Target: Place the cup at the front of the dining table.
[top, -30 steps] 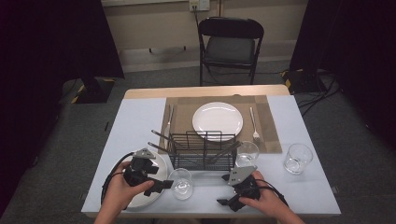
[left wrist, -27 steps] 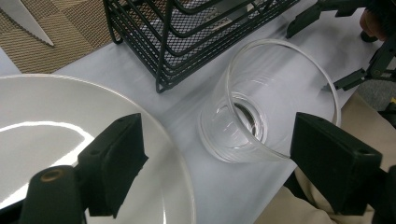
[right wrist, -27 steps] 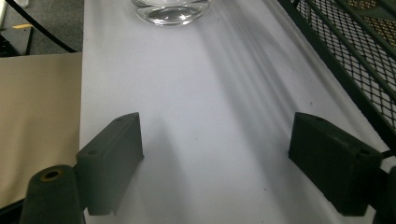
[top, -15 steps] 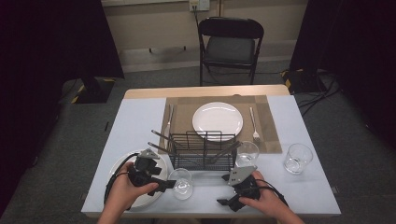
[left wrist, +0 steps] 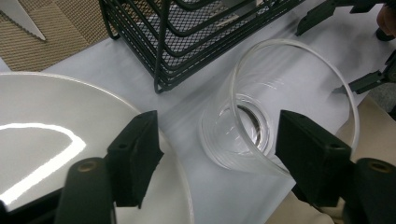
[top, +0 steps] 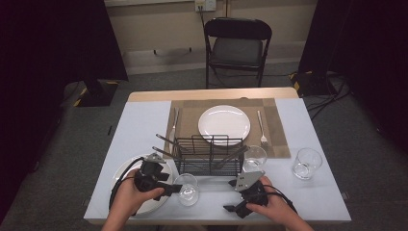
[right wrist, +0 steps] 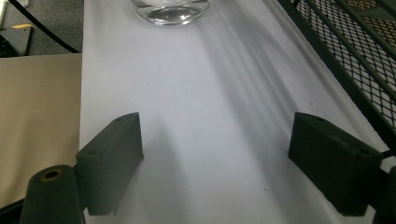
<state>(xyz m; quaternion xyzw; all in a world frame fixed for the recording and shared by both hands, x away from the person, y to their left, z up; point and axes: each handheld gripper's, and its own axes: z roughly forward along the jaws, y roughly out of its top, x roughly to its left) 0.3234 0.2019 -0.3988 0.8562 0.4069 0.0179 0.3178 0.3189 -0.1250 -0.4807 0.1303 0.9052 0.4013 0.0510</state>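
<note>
A clear empty glass (left wrist: 261, 126) stands upright on the white table, near the front edge in the high view (top: 186, 188). My left gripper (left wrist: 217, 140) is open, one jaw on each side of the glass's near part, touching nothing that I can see. In the high view the left gripper (top: 172, 185) reaches over a white plate (top: 126, 179) at the front left. My right gripper (right wrist: 217, 149) is open over bare tabletop and points at the same glass (right wrist: 170, 9); it sits at the front right (top: 232, 196).
A black wire rack (top: 208, 155) holding cutlery stands just behind both grippers. Two more glasses (top: 254, 158) (top: 306, 163) stand to its right. Farther back, a brown placemat (top: 279, 130) carries a white plate (top: 224, 124), a fork (top: 261, 127) and a knife (top: 174, 124).
My left gripper has edged slightly right, closer around the glass. The right gripper and the glass have stayed put.
</note>
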